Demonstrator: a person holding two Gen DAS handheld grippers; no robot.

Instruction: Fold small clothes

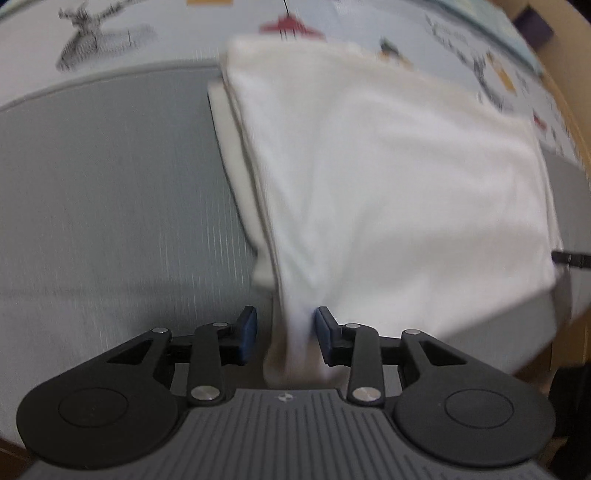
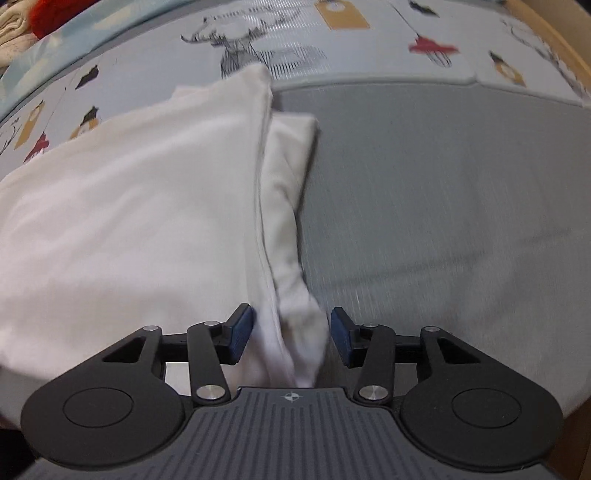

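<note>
Between your left gripper (image 1: 284, 334) pads hangs a bunched near corner of the white garment (image 1: 388, 177). The jaws stand apart: the left pad is clear of the cloth, and the right pad sits right at its edge, so you are not pinching it. Your right gripper (image 2: 291, 334) shows the same at the other near corner: jaws apart, a twist of white fabric loose in the gap, with clear space at the right pad.

You have the garment lying on the grey mat (image 1: 110, 184), its far edge reaching onto the printed tablecloth (image 2: 369, 55) with the deer and tag pattern. It already reads as a folded rectangle. At least 2 layers show along each side edge, and a narrower strip, perhaps a tucked sleeve or lower layer, peeks out beside the top layer in both views. Motion blur hides the finer seams.

By my judgement, the fold you carried over is laid down and both corners are let go. What is left looks like 1 more fold to halve the piece, or just smoothing the rumpled near corners. More clothes (image 2: 22, 22) wait at the far left.
</note>
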